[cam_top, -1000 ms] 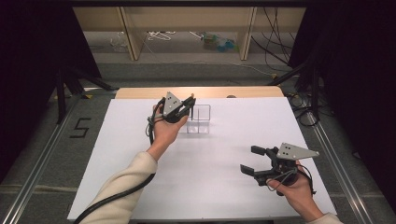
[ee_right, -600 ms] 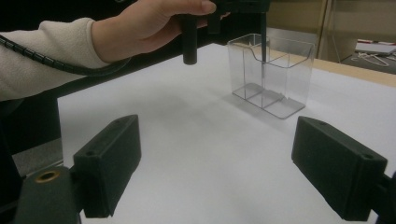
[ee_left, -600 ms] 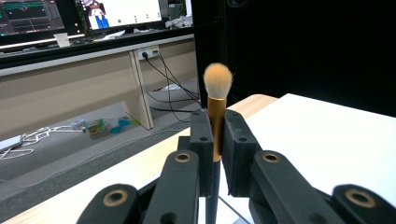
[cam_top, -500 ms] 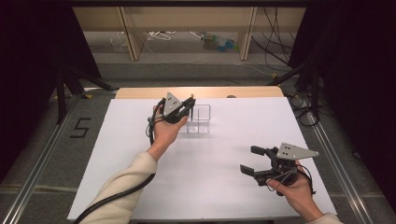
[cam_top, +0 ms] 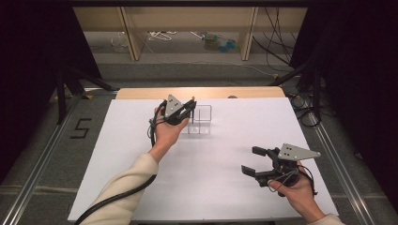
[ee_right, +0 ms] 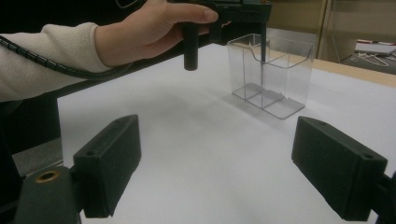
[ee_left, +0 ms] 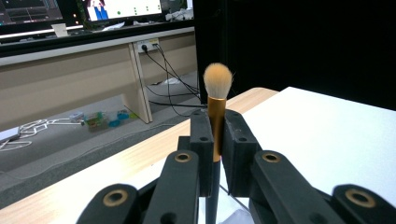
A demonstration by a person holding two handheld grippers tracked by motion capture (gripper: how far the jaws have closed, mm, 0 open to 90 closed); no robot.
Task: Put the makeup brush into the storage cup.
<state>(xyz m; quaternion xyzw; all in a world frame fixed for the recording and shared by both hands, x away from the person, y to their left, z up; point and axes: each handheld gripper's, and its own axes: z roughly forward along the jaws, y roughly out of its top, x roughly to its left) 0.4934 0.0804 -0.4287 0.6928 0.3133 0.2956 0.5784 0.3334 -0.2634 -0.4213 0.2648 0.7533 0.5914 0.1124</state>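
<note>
Left hand-held gripper (cam_top: 191, 104) first: its jaws are clamped tight on a makeup brush (ee_left: 216, 105), and the left gripper view shows it plainly, the gold ferrule squeezed between the two black pads with the pale, fluffy bristle head standing upright above them and the dark handle dropping away below. From the high view, that hand-held gripper sits up at the far middle of the bench (cam_top: 141, 140), held by the left hand (cam_top: 166, 131) in a cream sleeve (cam_top: 122, 192), right over the left side of a clear plastic organiser (cam_top: 199, 121). The right gripper view picks up the dark handle (ee_right: 264, 39) hanging down into the organiser's taller back section; whether its tip touches the bottom I cannot tell.

The organiser (ee_right: 271, 74) stands upright on the white sheet, see-through walls, divided into compartments, lower at the front.

Over to the right hand-held gripper (cam_top: 256, 161): jaws spread wide apart, nothing between them, and in its own view the two black pads frame bare white surface. It is held low near the front right corner of the bench by the right hand (cam_top: 295, 192), well apart from the organiser.

Beyond the bench's wooden far edge, cables (cam_top: 272, 28) trail across the floor and small coloured items (cam_top: 220, 42) lie under a long desk.
</note>
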